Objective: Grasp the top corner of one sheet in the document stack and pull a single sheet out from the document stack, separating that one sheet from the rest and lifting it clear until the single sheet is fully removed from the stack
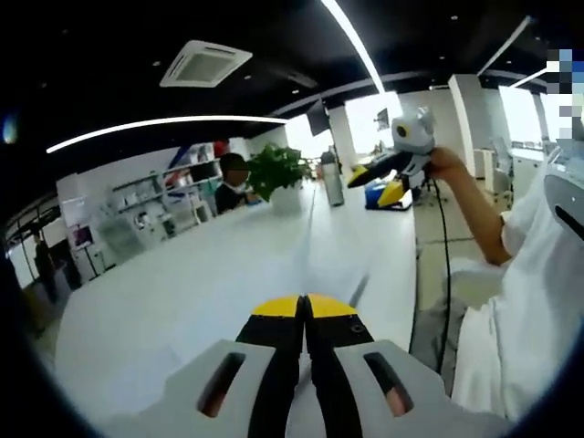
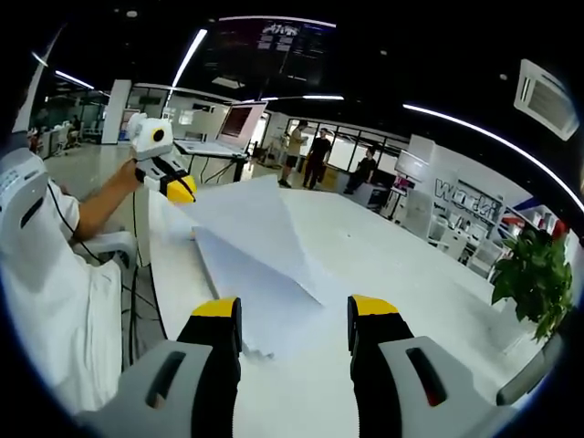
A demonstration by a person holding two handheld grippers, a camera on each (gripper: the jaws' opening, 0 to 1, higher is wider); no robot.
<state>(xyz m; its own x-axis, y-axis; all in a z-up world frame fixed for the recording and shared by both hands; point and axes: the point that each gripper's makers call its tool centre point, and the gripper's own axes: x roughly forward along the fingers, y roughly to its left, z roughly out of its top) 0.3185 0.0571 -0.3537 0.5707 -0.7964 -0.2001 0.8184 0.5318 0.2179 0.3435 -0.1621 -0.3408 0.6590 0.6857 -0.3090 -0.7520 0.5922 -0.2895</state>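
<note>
Looking along the left gripper, its jaws sit pressed together on a sheet edge running ahead over the white table; the right gripper hangs far ahead to the right. In the right gripper view, its own jaws stand spread above the document stack, while the left gripper, ahead-left, pinches the single sheet lifted by its corner. The pull looks half done; lifting higher should free the sheet.

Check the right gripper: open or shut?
Open. The right gripper shows its yellow-tipped jaws well apart, white paper visible between them.
</note>
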